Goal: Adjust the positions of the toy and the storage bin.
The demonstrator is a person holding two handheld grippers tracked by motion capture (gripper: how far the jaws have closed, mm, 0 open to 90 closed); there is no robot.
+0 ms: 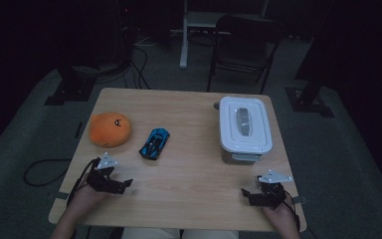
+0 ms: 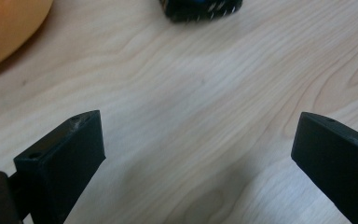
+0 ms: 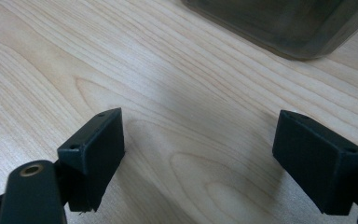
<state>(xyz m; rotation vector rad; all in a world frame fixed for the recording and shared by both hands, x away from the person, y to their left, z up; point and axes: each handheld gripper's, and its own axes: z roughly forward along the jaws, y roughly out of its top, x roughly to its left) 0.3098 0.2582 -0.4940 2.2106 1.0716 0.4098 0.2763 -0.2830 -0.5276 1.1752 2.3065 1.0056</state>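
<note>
An orange plush toy (image 1: pixel 110 129) lies at the table's left, with a blue toy car (image 1: pixel 154 143) just right of it. A grey box with a white lid (image 1: pixel 243 128) stands at the right. My left gripper (image 1: pixel 115 186) rests open near the front left edge, below the plush; the left gripper view shows the plush (image 2: pixel 7 28) and the car's end (image 2: pixel 200 8) beyond its spread jaws (image 2: pixel 198 151). My right gripper (image 1: pixel 255 195) sits open near the front right, below the box, whose grey wall (image 3: pixel 284 23) shows past its jaws (image 3: pixel 198 154). Both hold nothing.
The wooden table (image 1: pixel 189 194) has bare surface between the two grippers and in its middle. Behind it stand a dark folding chair (image 1: pixel 243 45) and a white stand leg (image 1: pixel 184 35). Cables (image 1: pixel 40 172) lie on the grey floor at the left.
</note>
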